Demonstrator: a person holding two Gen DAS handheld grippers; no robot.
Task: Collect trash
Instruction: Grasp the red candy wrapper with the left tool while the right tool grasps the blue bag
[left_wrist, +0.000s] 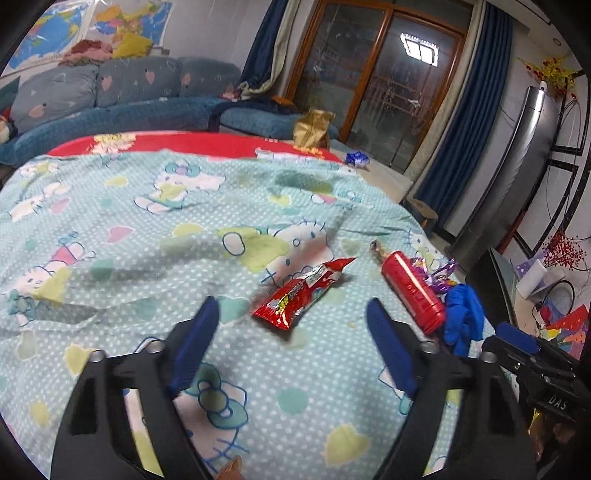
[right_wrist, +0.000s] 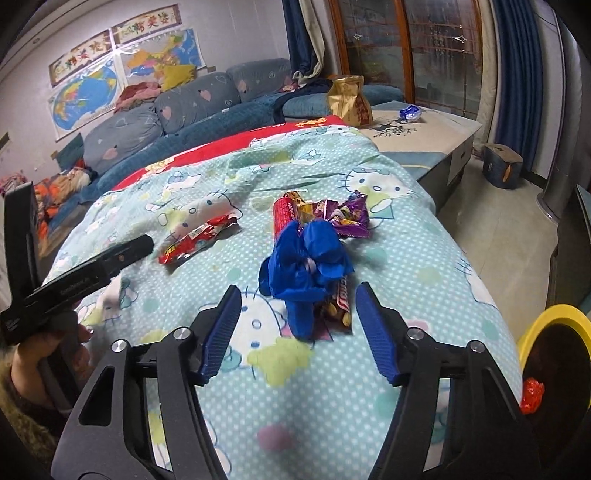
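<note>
We see the red snack wrapper (left_wrist: 303, 293) lying flat on the cartoon-print blanket (left_wrist: 147, 229), just ahead of our left gripper (left_wrist: 291, 314), whose jaws stand apart around nothing. At three o'clock from it lie a red tube (left_wrist: 412, 291), purple wrappers (right_wrist: 349, 214) and a crumpled blue glove (right_wrist: 304, 267), bunched together. Our right gripper (right_wrist: 295, 299) hangs before the glove, jaws partly spread, pads clear of it. At four o'clock in the right view, beside the blanket's edge, stands a yellow-rimmed bin (right_wrist: 554, 317) with a red scrap (right_wrist: 532, 397) inside.
</note>
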